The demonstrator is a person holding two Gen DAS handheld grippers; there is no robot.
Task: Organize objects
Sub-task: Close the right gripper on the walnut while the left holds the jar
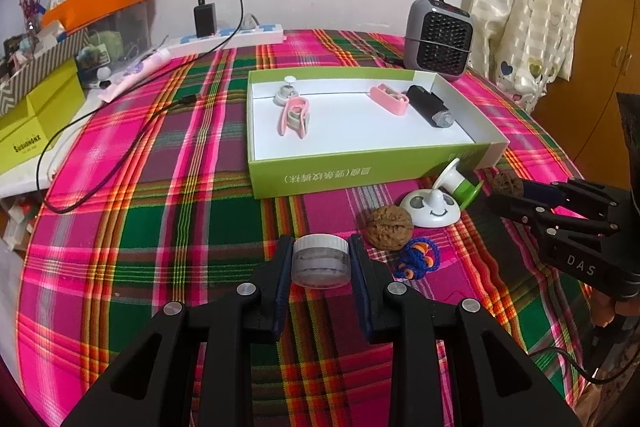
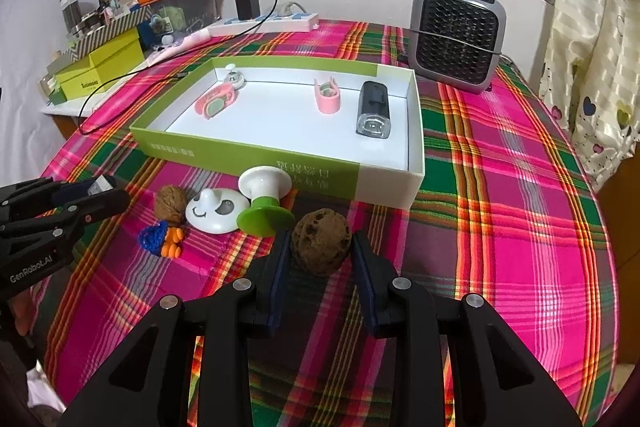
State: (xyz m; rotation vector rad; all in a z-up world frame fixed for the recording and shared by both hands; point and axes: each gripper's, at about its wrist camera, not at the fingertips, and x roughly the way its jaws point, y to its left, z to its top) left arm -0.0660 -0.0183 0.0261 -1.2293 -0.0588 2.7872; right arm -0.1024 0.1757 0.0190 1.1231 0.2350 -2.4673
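Nearest in the left wrist view: left gripper [image 1: 320, 259], fingers pinching a small clear jar [image 1: 320, 261] with a white lid, one pad against each side, above the plaid tablecloth [image 1: 160, 227]. Nearest in the right wrist view: right gripper [image 2: 321, 247], fingers clamped on a rough brown pitted ball [image 2: 321, 242], also over the cloth. Just beyond the jar: a walnut [image 1: 389, 227] and, touching it, a blue and orange crocheted toy [image 1: 416, 259]. Beside the walnut, a white panda-face holder [image 1: 431, 209], and against it a green and white spool [image 1: 460, 183] lying tilted, close to the front wall of the box. Farther back, a shallow green-walled box [image 1: 360, 171] with a white floor, holding a pink clip [image 1: 294, 117], a small white knob piece [image 1: 286, 91], a second pink clip [image 1: 390, 99] and a black lamp-like device [image 1: 430, 107]. Behind the box, a grey fan heater [image 1: 438, 39] on the right and a white power strip [image 1: 236, 37] with a black charger [image 1: 205, 19] by the wall. At the far left, yellow-green boxes [image 1: 36, 115] and an orange tray [image 1: 100, 1].
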